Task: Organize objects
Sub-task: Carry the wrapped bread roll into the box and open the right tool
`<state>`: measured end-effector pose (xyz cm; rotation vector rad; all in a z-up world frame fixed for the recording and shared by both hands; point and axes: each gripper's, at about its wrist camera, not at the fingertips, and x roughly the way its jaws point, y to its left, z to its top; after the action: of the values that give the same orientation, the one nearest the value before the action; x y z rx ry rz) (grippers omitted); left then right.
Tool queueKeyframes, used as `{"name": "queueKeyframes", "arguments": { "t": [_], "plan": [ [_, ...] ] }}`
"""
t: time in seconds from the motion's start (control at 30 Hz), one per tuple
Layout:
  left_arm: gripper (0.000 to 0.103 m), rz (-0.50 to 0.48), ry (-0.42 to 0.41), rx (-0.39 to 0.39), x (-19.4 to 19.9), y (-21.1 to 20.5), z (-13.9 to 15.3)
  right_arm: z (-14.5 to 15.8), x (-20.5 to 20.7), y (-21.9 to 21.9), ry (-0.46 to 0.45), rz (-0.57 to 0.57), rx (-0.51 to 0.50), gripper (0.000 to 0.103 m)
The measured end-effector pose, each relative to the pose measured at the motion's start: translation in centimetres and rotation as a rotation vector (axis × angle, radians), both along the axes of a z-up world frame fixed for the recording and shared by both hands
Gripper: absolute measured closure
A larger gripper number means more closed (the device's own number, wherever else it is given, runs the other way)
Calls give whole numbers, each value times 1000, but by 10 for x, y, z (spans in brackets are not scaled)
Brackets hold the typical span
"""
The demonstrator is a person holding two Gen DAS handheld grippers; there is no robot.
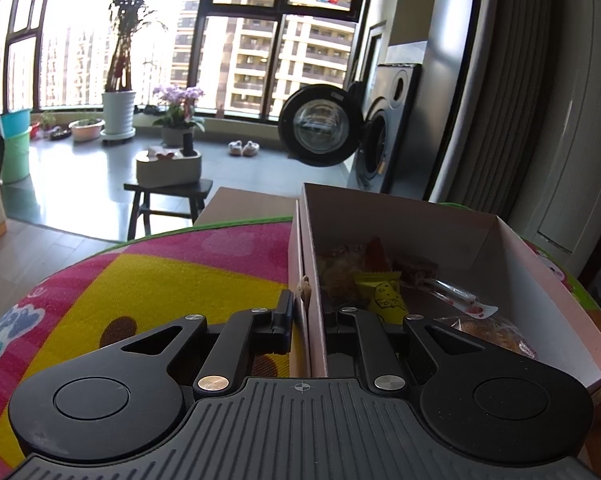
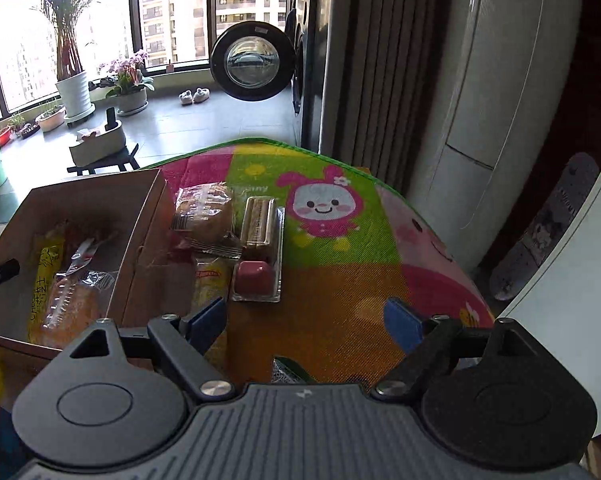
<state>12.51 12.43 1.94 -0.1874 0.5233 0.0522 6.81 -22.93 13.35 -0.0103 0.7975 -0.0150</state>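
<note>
two views. left wrist: the left claw [image 1: 306, 318] is clamped on the near wall of the open cardboard box [image 1: 516, 248], one finger outside, one inside. the box sits on the colourful mat [image 1: 160, 264] covering the tabletop and holds a yellow snack packet [image 1: 382, 294] among other wrapped snacks.

right wrist: the right claw [image 2: 306, 320] is spread wide with nothing between its fingers, above the mat. a wrapped bun [image 2: 204, 216] and a clear tray of biscuits [image 2: 258, 248] lie just beside the box's right wall.
</note>
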Motion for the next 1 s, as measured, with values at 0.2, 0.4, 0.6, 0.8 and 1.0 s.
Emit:
{"name": "queueKeyframes", "arguments": {
  "t": [0.2, 0.4, 0.6, 0.8, 1.0],
  "plan": [
    [89, 3, -3, 11, 1, -1, 1, -11, 51, 18, 10, 34, 115, 17],
    [90, 3, -5, 14, 1, -2, 0, -19, 132, 35, -8, -9, 197, 17],
    [90, 2, -7, 12, 1, -2, 0, -43, 185, 64, 29, 33, 79, 38],
    [90, 2, -6, 12, 2, -1, 0, -40, 163, 57, 69, 123, 109, 50],
    [90, 2, -6, 11, 2, -2, 0, -35, 107, 40, 97, 191, 48, 50]
  ]
}}
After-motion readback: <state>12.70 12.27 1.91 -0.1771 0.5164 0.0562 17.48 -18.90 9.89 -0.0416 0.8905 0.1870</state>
